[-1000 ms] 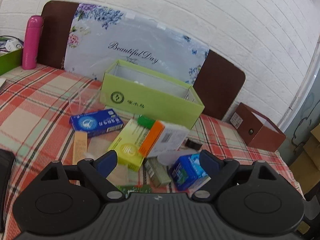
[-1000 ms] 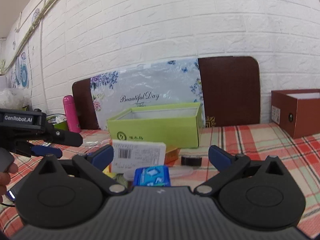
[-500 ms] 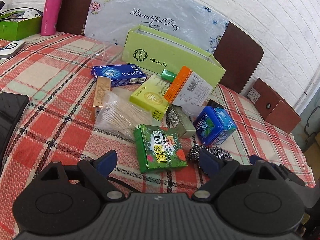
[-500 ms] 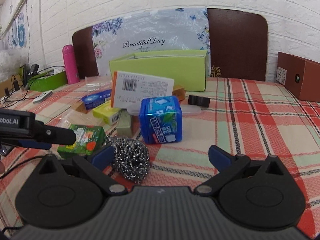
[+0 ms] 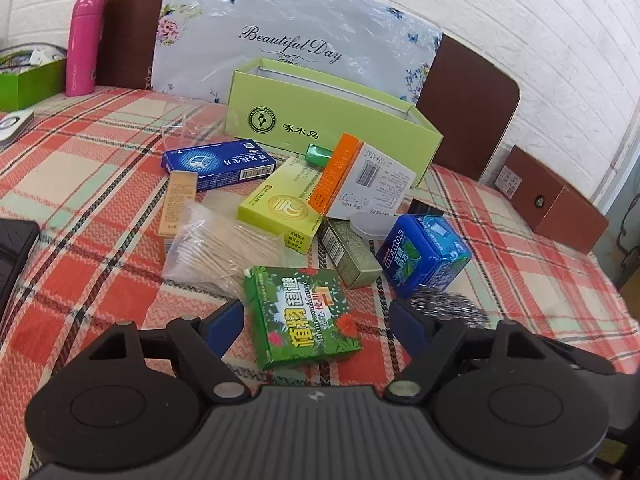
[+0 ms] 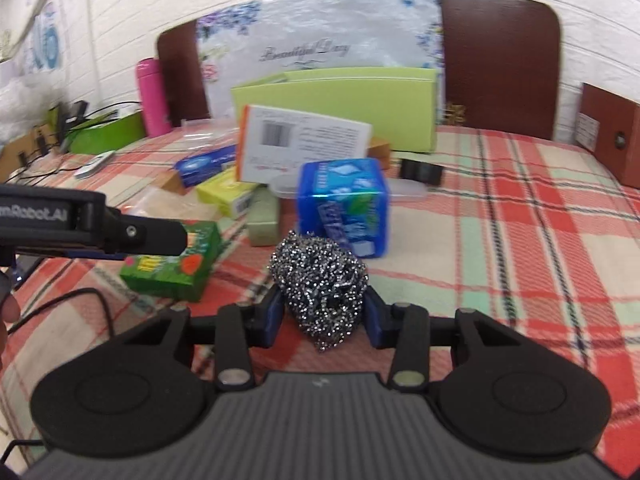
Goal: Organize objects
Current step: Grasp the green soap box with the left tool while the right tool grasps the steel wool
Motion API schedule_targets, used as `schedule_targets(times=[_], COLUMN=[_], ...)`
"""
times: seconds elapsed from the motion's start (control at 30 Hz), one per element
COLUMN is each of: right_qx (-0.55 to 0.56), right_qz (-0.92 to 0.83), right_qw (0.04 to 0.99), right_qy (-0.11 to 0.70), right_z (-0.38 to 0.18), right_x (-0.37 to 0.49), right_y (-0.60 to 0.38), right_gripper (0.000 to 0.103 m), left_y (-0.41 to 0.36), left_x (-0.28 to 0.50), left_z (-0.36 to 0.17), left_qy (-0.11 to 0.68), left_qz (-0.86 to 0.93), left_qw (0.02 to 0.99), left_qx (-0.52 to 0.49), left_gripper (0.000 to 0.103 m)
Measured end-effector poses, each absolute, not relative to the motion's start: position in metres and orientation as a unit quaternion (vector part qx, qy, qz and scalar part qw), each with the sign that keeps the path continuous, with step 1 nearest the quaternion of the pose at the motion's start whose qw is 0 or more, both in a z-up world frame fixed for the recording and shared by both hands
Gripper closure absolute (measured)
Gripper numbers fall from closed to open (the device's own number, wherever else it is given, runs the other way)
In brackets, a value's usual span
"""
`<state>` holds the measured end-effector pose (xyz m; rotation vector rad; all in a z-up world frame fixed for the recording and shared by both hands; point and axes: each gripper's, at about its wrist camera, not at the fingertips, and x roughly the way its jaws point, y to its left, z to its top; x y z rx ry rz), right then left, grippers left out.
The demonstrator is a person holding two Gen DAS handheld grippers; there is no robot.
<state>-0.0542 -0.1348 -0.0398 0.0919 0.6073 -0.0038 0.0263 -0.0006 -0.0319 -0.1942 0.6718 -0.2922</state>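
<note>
Steel-wool scourer point(image 6: 320, 280) sits between the pads of my right gripper point(image 6: 322, 314), whose jaws have just been closing and now press it on both sides, low over the tabletop point(image 6: 500, 240). My left gripper point(image 5: 316, 320) has also been narrowing but stands open, straddling the green tissue pack point(image 5: 306, 316) without touching it. I would lift the scourer straight up, clear of the blue Mentos tub point(image 6: 344, 204) just behind, then carry it to the open lime-green box point(image 5: 332, 120). Only the left view shows into that box and the cotton-swab bag point(image 5: 218, 246); only the right shows the grip.
</note>
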Motion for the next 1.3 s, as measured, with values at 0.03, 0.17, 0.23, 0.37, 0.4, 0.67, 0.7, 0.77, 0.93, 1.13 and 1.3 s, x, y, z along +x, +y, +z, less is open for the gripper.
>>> schedule_targets(times=[0.03,0.17,0.23,0.37,0.4,0.67,0.7,0.77,0.93,1.13,1.3], right_qx=[0.05,0.063,0.066,0.063,0.063,0.056,0.057,0.056,0.055,0.051,0.051], right_qz=[-0.008,-0.007,0.0,0.003,0.004,0.006,0.006,0.005,0.001,0.0,-0.002], right_qw=[0.953,0.951,0.95,0.951,0.951,0.951,0.951,0.951,0.95,0.95,0.95], right_qy=[0.3,0.303,0.304,0.303,0.303,0.304,0.304,0.304,0.306,0.309,0.307], right_z=[-0.039,-0.037,-0.037,-0.037,-0.037,-0.038,-0.038,-0.038,-0.038,-0.039,-0.039], right_x=[-0.058,-0.069,-0.072,-0.073,-0.072,-0.071,-0.072,-0.071,-0.072,-0.071,-0.07], right_y=[-0.138,-0.144,-0.144,-0.142,-0.142,-0.138,-0.138,-0.138,-0.137,-0.136,-0.137], right_gripper=[0.063,0.062,0.06,0.059,0.057,0.053,0.053,0.053,0.053,0.056,0.065], left_y=[-0.006,-0.023,-0.029,-0.023,-0.02,-0.011,-0.014,-0.02,-0.016,-0.016,-0.013], left_x=[0.03,0.044,0.047,0.042,0.039,0.022,0.022,0.023,0.027,0.029,0.028], left_z=[-0.034,-0.042,-0.044,-0.042,-0.04,-0.04,-0.041,-0.044,-0.048,-0.049,-0.047], left_qy=[0.327,0.329,0.327,0.333,0.336,0.333,0.333,0.333,0.34,0.336,0.336], left_qz=[-0.14,-0.138,-0.153,-0.175,-0.182,-0.197,-0.197,-0.195,-0.197,-0.191,-0.196], left_qw=[0.931,0.933,0.932,0.927,0.924,0.922,0.922,0.923,0.92,0.922,0.921], left_qx=[-0.083,-0.04,-0.021,-0.005,-0.007,-0.011,-0.005,0.009,0.003,0.006,-0.007], left_gripper=[0.021,0.038,0.038,0.038,0.038,0.027,0.027,0.027,0.032,0.037,0.038])
